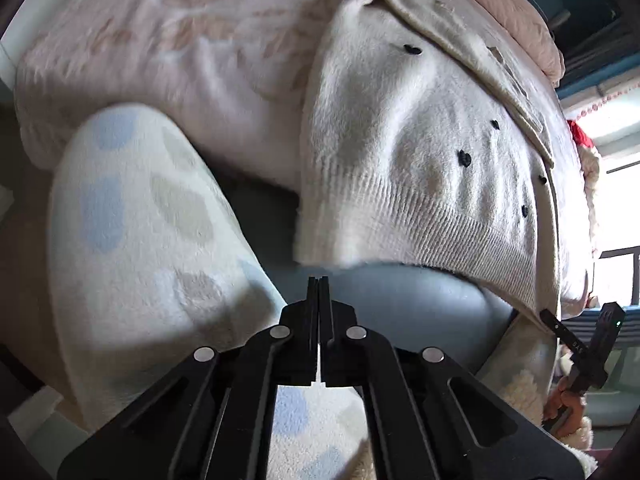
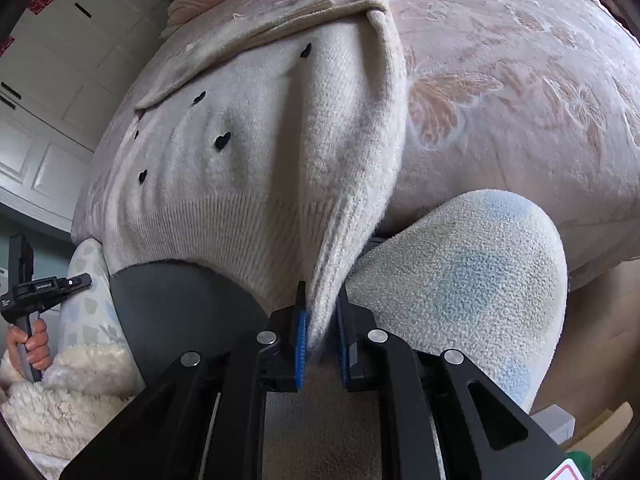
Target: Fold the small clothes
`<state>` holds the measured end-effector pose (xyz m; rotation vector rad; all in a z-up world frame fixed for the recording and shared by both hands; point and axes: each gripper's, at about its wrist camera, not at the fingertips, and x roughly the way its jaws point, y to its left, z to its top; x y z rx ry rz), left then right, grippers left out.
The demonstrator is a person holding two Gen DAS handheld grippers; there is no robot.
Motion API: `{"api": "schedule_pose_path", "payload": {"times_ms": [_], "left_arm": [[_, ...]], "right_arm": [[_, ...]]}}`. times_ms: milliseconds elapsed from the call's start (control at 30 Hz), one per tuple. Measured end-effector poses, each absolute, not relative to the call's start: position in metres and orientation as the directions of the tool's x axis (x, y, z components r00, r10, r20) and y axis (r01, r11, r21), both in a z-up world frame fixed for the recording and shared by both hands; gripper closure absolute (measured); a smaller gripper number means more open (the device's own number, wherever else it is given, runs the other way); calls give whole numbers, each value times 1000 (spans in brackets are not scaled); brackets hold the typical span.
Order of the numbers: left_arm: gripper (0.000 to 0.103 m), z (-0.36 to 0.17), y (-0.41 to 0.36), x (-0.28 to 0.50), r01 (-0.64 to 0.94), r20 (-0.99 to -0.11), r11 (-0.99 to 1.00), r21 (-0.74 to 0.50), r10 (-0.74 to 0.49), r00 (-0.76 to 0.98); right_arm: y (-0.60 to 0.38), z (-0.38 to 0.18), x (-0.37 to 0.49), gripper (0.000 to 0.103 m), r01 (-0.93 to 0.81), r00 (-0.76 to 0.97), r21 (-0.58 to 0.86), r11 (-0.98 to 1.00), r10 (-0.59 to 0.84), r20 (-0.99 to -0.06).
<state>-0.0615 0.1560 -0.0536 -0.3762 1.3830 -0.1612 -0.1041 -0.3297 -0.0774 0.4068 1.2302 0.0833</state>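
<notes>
A small cream knit sweater [image 1: 420, 152] with black heart dots lies on a pink bedspread [image 1: 180, 52], its ribbed hem hanging over the bed's edge. It also shows in the right wrist view [image 2: 248, 152]. My left gripper [image 1: 319, 280] is shut and empty, just below the hem's left corner. My right gripper [image 2: 320, 308] is shut on the sweater's ribbed sleeve cuff [image 2: 340, 256], which runs down between the blue pads [image 2: 301, 332].
A knee in fleece trousers with blue and grey spots rises beside each gripper [image 1: 140, 216] [image 2: 472, 280]. A grey rounded surface [image 1: 400, 300] sits below the hem. The other gripper shows at the frame edges [image 1: 592, 344] [image 2: 36, 292]. White cupboards [image 2: 48, 80] stand at the left.
</notes>
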Motion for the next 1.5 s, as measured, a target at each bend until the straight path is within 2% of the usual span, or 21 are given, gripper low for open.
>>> {"api": "schedule_pose_path", "payload": {"times_ms": [100,133,167,233,333,400,433,500,533,567,667,767,933,1200,1267,1400,1500], "left_arm": [[102,-58,164,-58,-148,-894,894,-423,-385,230],[96,-56,167,-54,-155,-890,890,-428,-385,245],[77,-55,169,-49,-163,-886,888,-431,-381,265],[61,-55,171,-41,-175,-884,886,-429,-372,284],[45,-60,158,-22,-151,-890,900,-408,-355,287],[43,-67,146,-16,-131,-899,913,-385,-340,275],[43,-72,141,-13,-120,-902,915,-384,-345,259],[47,-83,133,-8,-107,-907,916,-386,-355,228],[69,-87,132,-7,-105,-904,911,-398,-371,210],[95,-92,132,-5,-106,-889,890,-444,-423,174],[99,-81,141,-12,-131,-867,864,-487,-459,194],[99,-47,155,-30,-97,-859,871,-482,-448,248],[100,-7,171,-66,-54,-848,866,-496,-471,243],[100,6,156,-112,27,-879,885,-464,-464,109],[100,23,159,-99,14,-862,872,-490,-487,142],[99,73,154,-8,81,-802,854,-514,-512,307],[98,86,122,87,144,-793,911,-385,-407,453]], "right_arm": [[-334,-75,-94,81,183,346,352,918,276,-897],[-334,-73,-91,67,191,350,350,917,270,-897],[-334,-71,-90,48,196,361,358,913,272,-892],[-333,-72,-87,37,197,377,381,903,289,-880],[-326,-77,-75,32,187,353,346,920,266,-897],[-320,-82,-68,31,174,335,330,928,259,-906],[-319,-83,-67,31,171,335,331,928,261,-906],[-319,-83,-65,57,166,344,356,920,284,-895],[-320,-84,-65,94,172,345,374,911,300,-889],[-321,-84,-65,92,188,350,401,897,320,-880],[-330,-68,-74,93,182,421,449,875,343,-840],[-344,-41,-87,93,163,462,443,881,329,-824],[-351,-20,-110,95,95,389,373,923,310,-868],[-332,-12,-151,95,49,253,413,909,389,-886],[-345,14,-137,95,61,330,454,889,411,-850],[-378,71,-55,95,1,554,452,892,376,-743],[-404,74,39,94,14,675,442,897,317,-666]]}}
